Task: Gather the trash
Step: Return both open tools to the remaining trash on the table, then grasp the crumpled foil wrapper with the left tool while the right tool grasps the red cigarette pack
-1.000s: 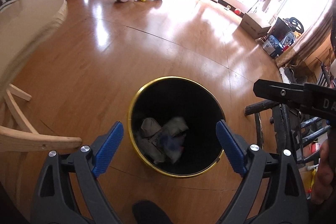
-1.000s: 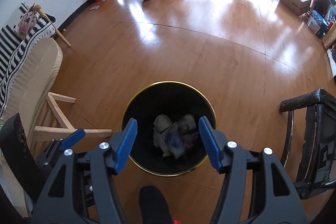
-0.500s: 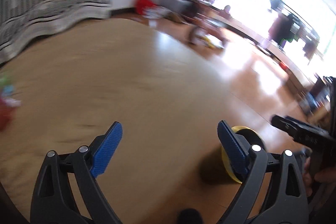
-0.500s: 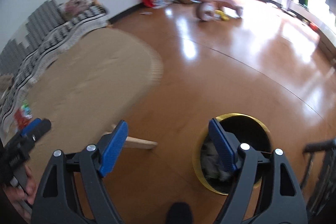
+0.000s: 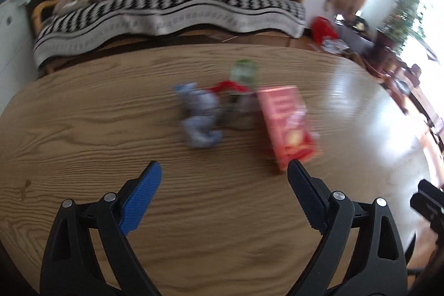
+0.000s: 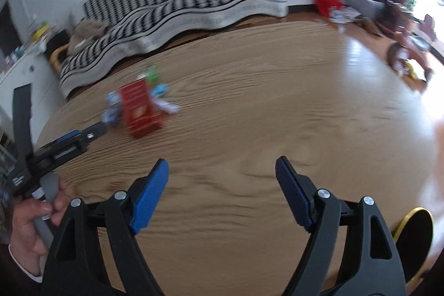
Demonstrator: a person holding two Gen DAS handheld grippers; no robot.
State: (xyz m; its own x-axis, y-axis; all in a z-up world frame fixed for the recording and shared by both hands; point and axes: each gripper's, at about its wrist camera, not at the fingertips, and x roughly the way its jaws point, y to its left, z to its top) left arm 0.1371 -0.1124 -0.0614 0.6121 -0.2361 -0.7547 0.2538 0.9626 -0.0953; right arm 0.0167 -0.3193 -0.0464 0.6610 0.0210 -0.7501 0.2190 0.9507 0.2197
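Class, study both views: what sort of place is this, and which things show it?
Most likely a home living room: a sofa under a striped throw, a wooden table with a red box and other litter, and a child's ride-on toy on the floor.

Both grippers, left (image 5: 223,174) and right (image 6: 222,171), have swung from the bin (image 6: 413,229) to the table (image 5: 83,129), facing the trash (image 5: 241,113).

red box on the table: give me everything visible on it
The red box is a flat rectangular carton, cardboard by the look, lying face up on the wooden table. Its printed face shows pale lettering and a yellowish picture near the end closest to the left hand-held gripper; motion blur hides the details. It lies at the right of the trash cluster, against or beside the crumpled wrappers; contact cannot be told. Neither gripper touches it.
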